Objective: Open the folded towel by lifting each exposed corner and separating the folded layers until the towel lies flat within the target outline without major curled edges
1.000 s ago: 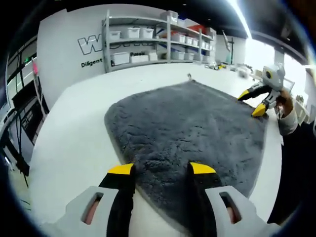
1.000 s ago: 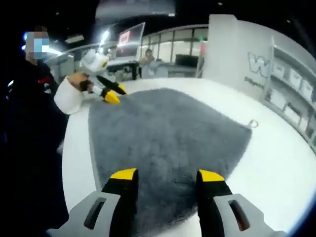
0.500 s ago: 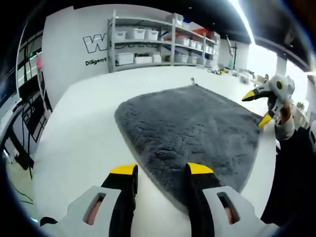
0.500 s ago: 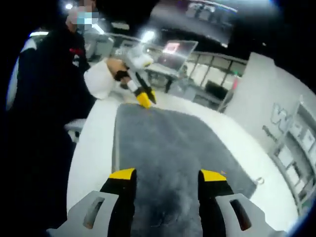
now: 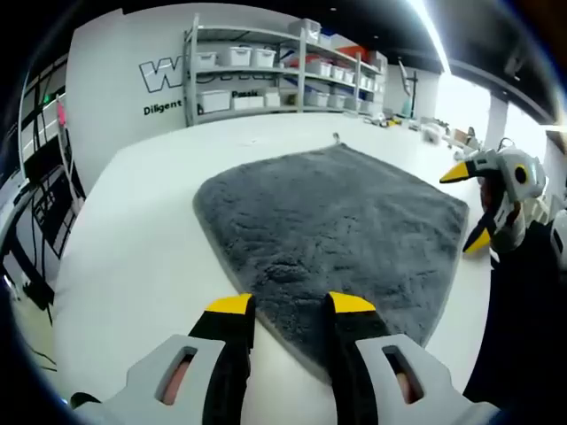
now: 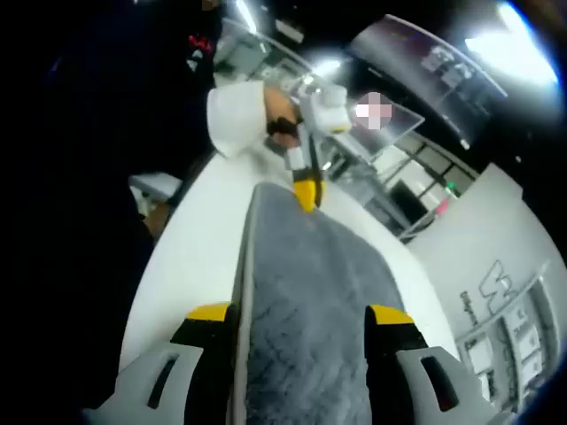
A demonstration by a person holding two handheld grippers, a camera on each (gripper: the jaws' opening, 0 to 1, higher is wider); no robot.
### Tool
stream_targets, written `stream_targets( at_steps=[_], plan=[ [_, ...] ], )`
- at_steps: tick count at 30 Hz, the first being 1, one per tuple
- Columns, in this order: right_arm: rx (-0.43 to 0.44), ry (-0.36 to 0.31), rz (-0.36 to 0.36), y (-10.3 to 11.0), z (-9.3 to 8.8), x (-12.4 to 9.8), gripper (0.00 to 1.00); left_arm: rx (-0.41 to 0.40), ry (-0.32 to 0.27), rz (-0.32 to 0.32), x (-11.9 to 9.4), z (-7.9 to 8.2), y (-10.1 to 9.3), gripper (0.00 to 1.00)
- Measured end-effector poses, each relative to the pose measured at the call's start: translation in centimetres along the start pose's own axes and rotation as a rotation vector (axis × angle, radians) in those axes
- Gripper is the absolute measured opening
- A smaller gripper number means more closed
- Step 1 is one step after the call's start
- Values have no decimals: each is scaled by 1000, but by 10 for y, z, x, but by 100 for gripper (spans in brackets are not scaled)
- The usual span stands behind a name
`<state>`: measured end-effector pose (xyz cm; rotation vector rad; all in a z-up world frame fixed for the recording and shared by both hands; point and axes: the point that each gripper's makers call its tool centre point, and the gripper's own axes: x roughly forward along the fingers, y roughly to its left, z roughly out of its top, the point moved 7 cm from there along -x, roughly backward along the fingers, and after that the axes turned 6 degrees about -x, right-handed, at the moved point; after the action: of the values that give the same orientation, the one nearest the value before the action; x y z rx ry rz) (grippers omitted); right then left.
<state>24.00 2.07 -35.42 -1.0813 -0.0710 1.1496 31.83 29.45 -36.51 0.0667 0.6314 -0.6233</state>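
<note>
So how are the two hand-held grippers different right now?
The left hand-held gripper sits low at the near corner of the grey towel, its jaws open a little with the towel edge between them. The right hand-held gripper is up off the towel beside its far edge, its jaws spread much wider. Both have black jaws with yellow tips and grey bodies, and neither is holding anything.

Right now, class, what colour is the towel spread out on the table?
Dark grey all over, with a fluffy pile: the towel shows best in the left gripper view, on the white table.
</note>
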Motion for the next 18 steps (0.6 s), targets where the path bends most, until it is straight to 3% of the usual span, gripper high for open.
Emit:
stream_targets(
  at_steps=[6,13,18],
  plan=[
    [-47,-37,-88,-1,15,3,57,2,7,-4,1,-1,0,30],
    [-84,-56,-99,3,23,12,58,2,11,-10,1,-2,-1,30],
    [-155,-13,-129,7,23,26,58,1,14,-13,2,-3,-2,30]
  ],
)
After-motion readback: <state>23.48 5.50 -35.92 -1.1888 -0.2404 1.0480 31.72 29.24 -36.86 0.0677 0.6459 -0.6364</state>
